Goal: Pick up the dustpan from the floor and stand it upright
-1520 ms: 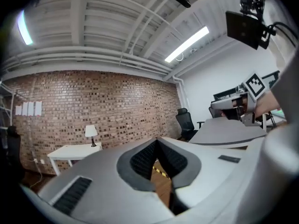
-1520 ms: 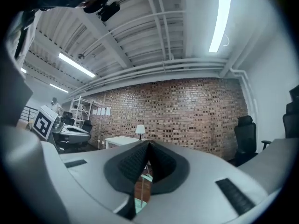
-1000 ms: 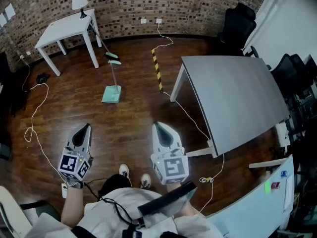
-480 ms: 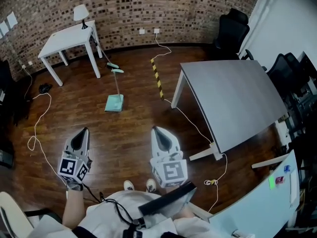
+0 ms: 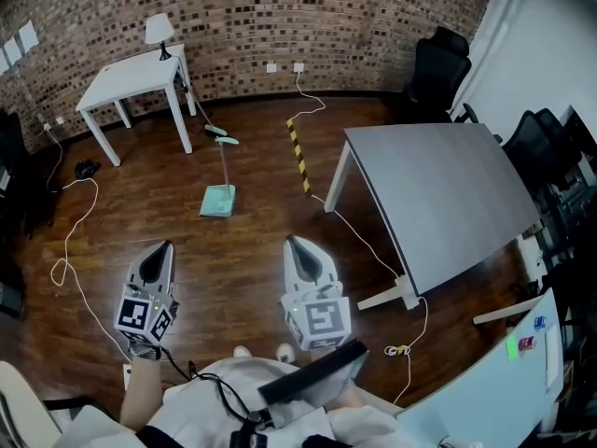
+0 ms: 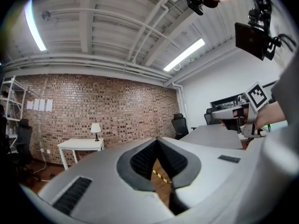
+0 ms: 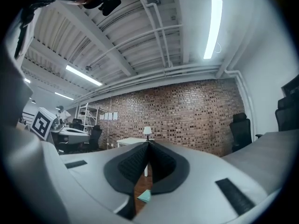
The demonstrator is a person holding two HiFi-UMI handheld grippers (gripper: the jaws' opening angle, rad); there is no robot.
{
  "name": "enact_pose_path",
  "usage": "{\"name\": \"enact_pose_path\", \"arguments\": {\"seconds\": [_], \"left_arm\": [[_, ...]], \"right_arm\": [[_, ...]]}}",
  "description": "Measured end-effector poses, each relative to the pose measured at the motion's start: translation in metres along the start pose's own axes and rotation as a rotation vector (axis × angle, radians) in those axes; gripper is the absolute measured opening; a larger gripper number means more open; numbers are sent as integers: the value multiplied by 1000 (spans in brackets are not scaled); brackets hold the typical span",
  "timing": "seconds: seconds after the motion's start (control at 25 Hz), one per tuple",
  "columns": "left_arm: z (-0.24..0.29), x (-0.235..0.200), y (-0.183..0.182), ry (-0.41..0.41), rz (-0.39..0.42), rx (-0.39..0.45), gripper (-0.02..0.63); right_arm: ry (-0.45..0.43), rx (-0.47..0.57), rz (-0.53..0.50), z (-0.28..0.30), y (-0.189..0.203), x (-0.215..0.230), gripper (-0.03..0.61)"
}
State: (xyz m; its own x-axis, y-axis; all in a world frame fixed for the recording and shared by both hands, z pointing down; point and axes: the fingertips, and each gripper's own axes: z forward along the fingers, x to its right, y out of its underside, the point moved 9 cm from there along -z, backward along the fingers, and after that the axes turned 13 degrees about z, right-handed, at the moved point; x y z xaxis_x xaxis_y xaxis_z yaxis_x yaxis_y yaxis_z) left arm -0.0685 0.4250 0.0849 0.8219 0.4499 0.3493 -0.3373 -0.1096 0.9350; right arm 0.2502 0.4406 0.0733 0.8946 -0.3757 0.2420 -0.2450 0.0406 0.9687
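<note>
from the head view, the teal dustpan (image 5: 217,201) sits on the dark wooden floor (image 5: 242,259), well ahead of the person, and its thin handle points toward the brick wall (image 5: 308,12). it lies between the white worktop (image 5: 131,73), which carries a small lamp (image 5: 159,31), and the black-and-yellow striped strip (image 5: 298,152) on the floor. a big grey worktop (image 5: 438,194) fills the right side, with a black office chair (image 5: 438,59) behind it. the left gripper (image 5: 166,245) and the right gripper (image 5: 291,241) are held side by side over bare floor, well apart from the dustpan, both pointing forward.

in the left gripper view, the jaws are clenched with their tips meeting and nothing between them. through the slit below the tips a piece of the striped strip shows, and the white worktop and lamp stand off to the left.

in the right gripper view, the jaws are likewise pressed together and empty. a teal corner of the dustpan peeks out low down between them, far off on the floor, with the lamp just above the tips.
</note>
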Motion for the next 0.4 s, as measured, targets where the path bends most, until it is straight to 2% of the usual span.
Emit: {"name": "enact_pose_path", "arguments": {"seconds": [0.16, 0.4], "left_arm": [[1, 2, 1, 4, -10, 4, 5], [3, 10, -4, 23, -11, 12, 5]], "right_arm": [[19, 25, -9, -1, -3, 0, -15], [24, 6, 8, -6, -5, -2, -17]]}}
